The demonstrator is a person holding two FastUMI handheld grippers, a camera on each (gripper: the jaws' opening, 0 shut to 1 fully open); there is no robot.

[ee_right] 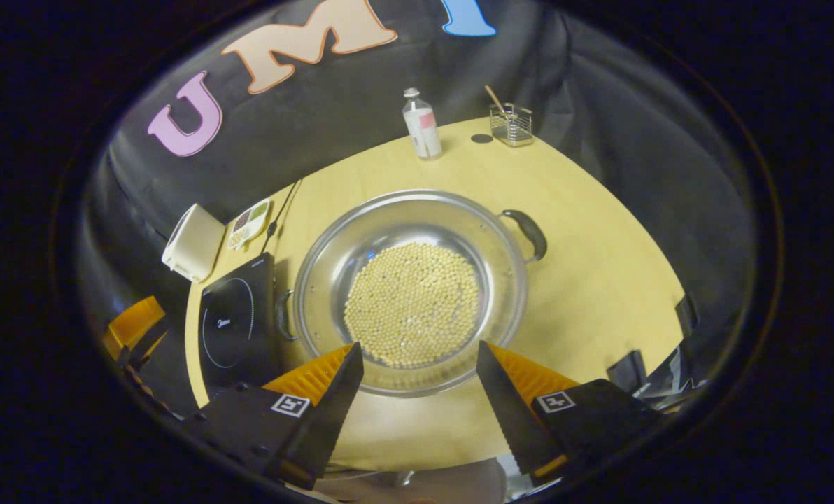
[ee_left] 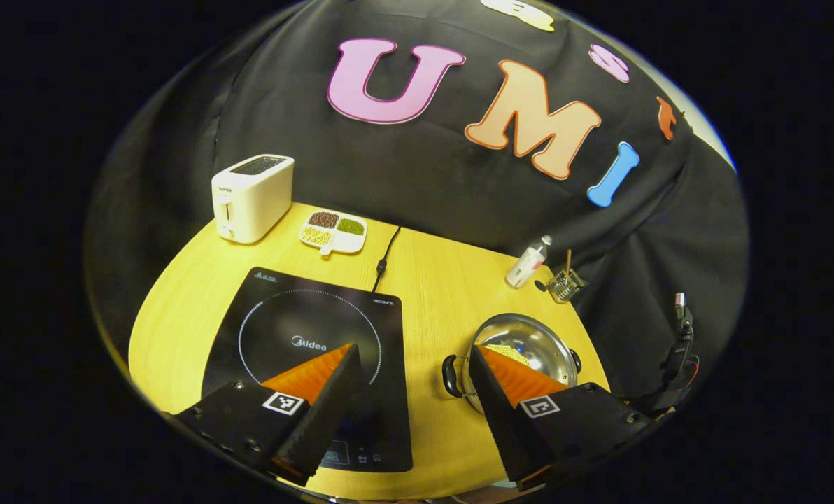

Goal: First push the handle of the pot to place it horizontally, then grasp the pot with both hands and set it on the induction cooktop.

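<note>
Step in hand: handle alignment, not yet begun. Pot [ee_right: 411, 290] on table [ee_right: 599, 280], right of induction cooktop [ee_left: 305, 336]; handles sit skewed. Left gripper [ee_left: 413, 388] and right gripper [ee_right: 419, 381] both spread, empty, above table. Next: nudge right handle [ee_right: 529, 234] toward horizontal.

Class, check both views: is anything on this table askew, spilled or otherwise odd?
Nothing is spilled or damaged. The pot sits skewed: its far handle points diagonally away rather than level. It holds dry yellow beans and stands beside the induction cooktop, not on it.
</note>
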